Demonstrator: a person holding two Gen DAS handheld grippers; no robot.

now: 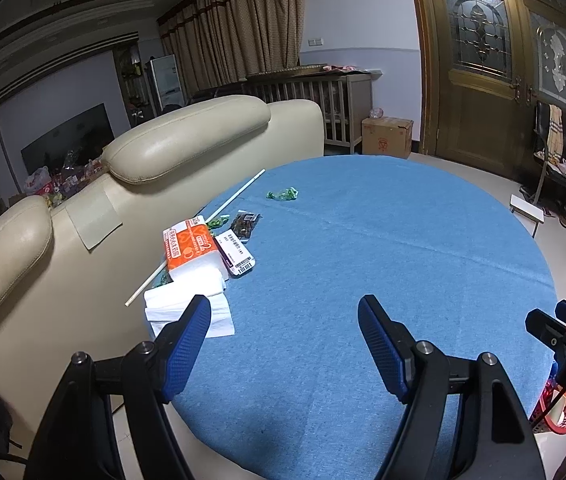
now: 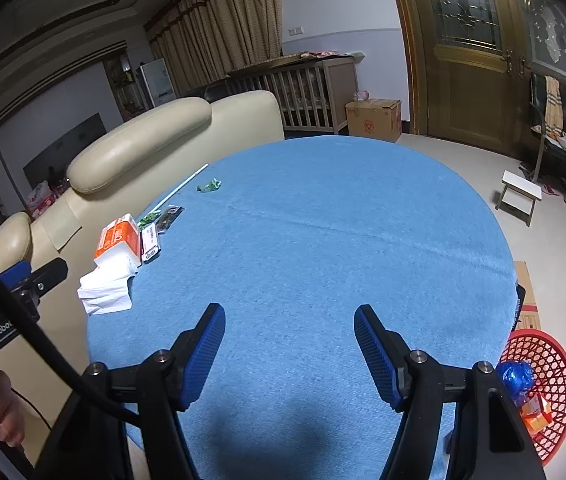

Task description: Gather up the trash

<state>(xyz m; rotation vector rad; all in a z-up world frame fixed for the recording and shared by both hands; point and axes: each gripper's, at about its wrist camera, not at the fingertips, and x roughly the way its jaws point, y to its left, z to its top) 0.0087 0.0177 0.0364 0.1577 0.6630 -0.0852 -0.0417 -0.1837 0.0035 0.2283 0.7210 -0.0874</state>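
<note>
Red basket (image 2: 559, 364) lower right of right view holding blue bag (image 2: 517, 376) and orange wrappers (image 2: 537, 414), barely seen in left view, left gripper (image 1: 283, 320) and right gripper (image 2: 289, 328) both spread wide, empty, above blue table (image 2: 323, 220)

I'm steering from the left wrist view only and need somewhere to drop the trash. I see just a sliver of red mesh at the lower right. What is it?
Observer: A red plastic basket on the floor beside the blue table.
Operator: Is it empty?
Observer: No, a blue bag and an orange wrapper lie inside.
Operator: Is the right tool carrying anything?
Observer: No, the right tool is open with nothing between its pads.
</note>
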